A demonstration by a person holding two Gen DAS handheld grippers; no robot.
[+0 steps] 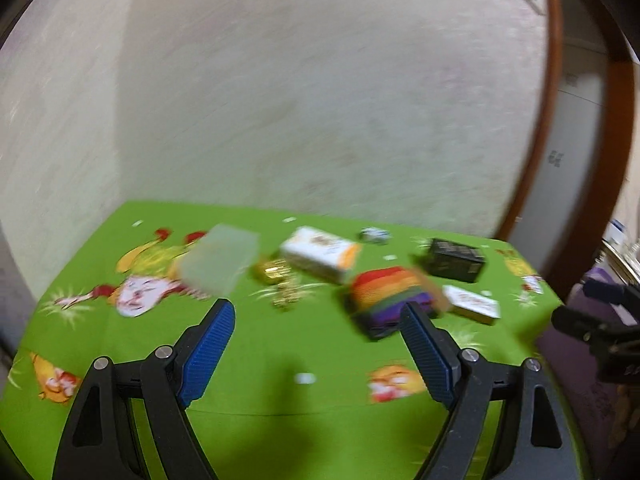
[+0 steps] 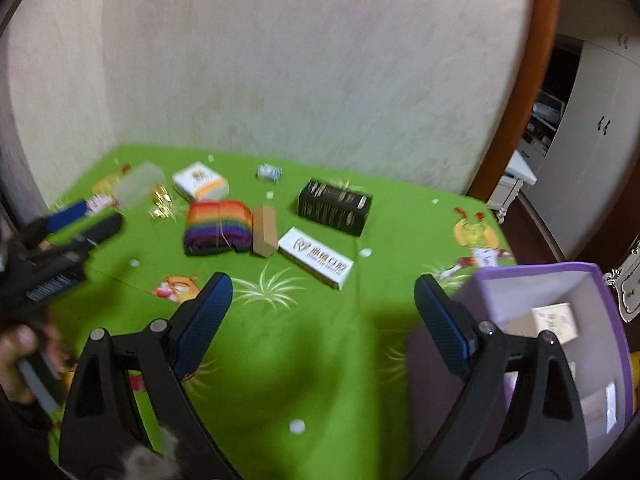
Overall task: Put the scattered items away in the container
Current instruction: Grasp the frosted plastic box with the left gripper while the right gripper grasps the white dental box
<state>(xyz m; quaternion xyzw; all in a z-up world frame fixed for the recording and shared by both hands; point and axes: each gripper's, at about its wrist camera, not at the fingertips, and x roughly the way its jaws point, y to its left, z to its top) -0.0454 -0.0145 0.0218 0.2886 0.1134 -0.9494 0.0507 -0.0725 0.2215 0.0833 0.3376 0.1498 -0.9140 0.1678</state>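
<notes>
**Scattered items wait beyond two spread, empty grippers**

The left hand-held gripper and the right hand-held gripper are both held wide, with nothing gripped. At lower right of the right wrist view the purple container is seen, already partly filled. Mid-frame on the green worktop lies the rainbow cloth bundle, judged soft and light, best pinched across its middle. Farther back, the stiff black box could be taken by its long sides.

Three white boxes, one black box, one brown box, one rainbow cloth, one clear tub, one purple bin, one gold heap, one small can
</notes>
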